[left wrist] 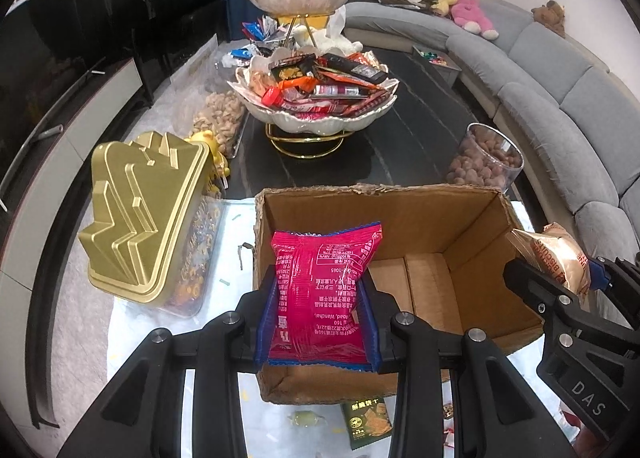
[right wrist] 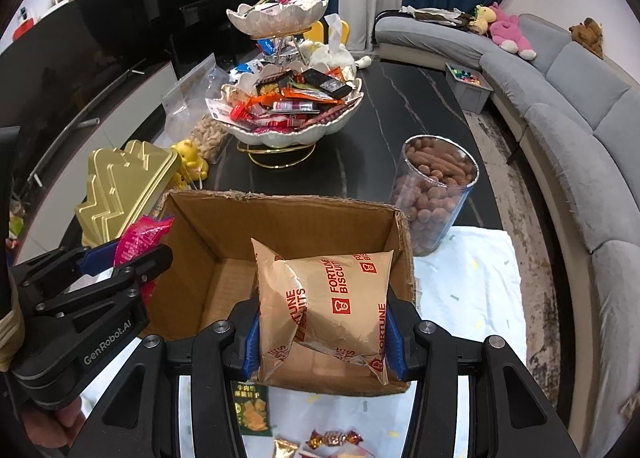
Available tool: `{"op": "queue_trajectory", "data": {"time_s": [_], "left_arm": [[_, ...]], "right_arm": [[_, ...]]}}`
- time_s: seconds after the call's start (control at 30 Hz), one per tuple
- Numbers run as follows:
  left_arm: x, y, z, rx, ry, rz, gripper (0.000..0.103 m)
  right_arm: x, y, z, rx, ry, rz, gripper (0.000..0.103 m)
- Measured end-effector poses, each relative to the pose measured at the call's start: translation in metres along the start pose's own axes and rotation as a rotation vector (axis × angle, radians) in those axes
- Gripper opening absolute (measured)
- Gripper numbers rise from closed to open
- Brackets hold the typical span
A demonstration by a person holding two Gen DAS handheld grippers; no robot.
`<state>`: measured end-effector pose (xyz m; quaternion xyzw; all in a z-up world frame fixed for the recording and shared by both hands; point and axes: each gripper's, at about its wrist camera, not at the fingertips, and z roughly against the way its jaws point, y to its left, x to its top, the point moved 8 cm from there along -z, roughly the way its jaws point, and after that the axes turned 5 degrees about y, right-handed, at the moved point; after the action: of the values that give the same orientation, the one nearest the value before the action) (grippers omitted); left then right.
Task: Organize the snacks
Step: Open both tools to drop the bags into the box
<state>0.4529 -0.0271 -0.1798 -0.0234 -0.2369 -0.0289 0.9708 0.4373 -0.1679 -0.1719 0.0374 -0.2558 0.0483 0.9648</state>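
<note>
Both grippers held a snack packet over the open cardboard box.

At far left stood a gold tin; next to it, the left gripper was clamped on a pink packet above the box's left half. The right gripper was clamped on a tan Fortune Biscuits packet above the right half. Beyond the box's right corner stood a clear jar of nuts.

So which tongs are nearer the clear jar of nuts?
Right. The right tongs, holding the biscuit pack, are on the jar's side of the box; the left tongs are farther.
</note>
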Motion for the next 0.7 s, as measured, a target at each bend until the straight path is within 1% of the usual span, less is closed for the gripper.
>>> {"op": "queue_trajectory", "data": {"time_s": [0.17,0.2,0.23,0.27,0.3,0.33,0.4,0.43,0.5,0.63,0.7], "left_arm": [[0.0,0.002,-0.004,-0.006,0.009,0.003,0.037],[0.0,0.003,-0.003,-0.003,0.008,0.003,0.04],[0.0,0.003,-0.004,0.0,0.006,0.002,0.044],[0.001,0.003,-0.002,0.004,-0.001,0.002,0.048],[0.001,0.005,-0.001,0.007,-0.006,0.004,0.056],[0.002,0.006,0.001,0.016,-0.013,0.007,0.063],[0.003,0.01,0.007,0.026,-0.031,0.013,0.068],[0.004,0.011,0.009,0.035,-0.038,0.013,0.071],[0.005,0.014,0.013,0.054,-0.046,0.016,0.076],[0.005,0.013,0.022,0.065,-0.063,0.006,0.08],[0.004,0.013,0.027,0.07,-0.07,0.002,0.08]], "right_arm": [[0.002,0.002,-0.003,-0.015,-0.003,0.019,0.05],[0.003,0.003,-0.002,-0.02,-0.007,0.023,0.051],[0.004,0.003,-0.001,-0.025,-0.01,0.025,0.053],[0.005,0.002,0.0,-0.037,-0.015,0.029,0.059],[0.006,0.001,0.001,-0.045,-0.017,0.03,0.062],[0.006,0.0,0.002,-0.05,-0.022,0.029,0.068],[0.007,-0.002,0.007,-0.06,-0.036,0.024,0.075],[0.008,-0.003,0.009,-0.068,-0.039,0.022,0.08],[0.009,-0.006,0.013,-0.08,-0.048,0.013,0.081],[0.009,-0.01,0.02,-0.082,-0.054,0.001,0.081],[0.009,-0.011,0.024,-0.084,-0.057,-0.001,0.081]]}}
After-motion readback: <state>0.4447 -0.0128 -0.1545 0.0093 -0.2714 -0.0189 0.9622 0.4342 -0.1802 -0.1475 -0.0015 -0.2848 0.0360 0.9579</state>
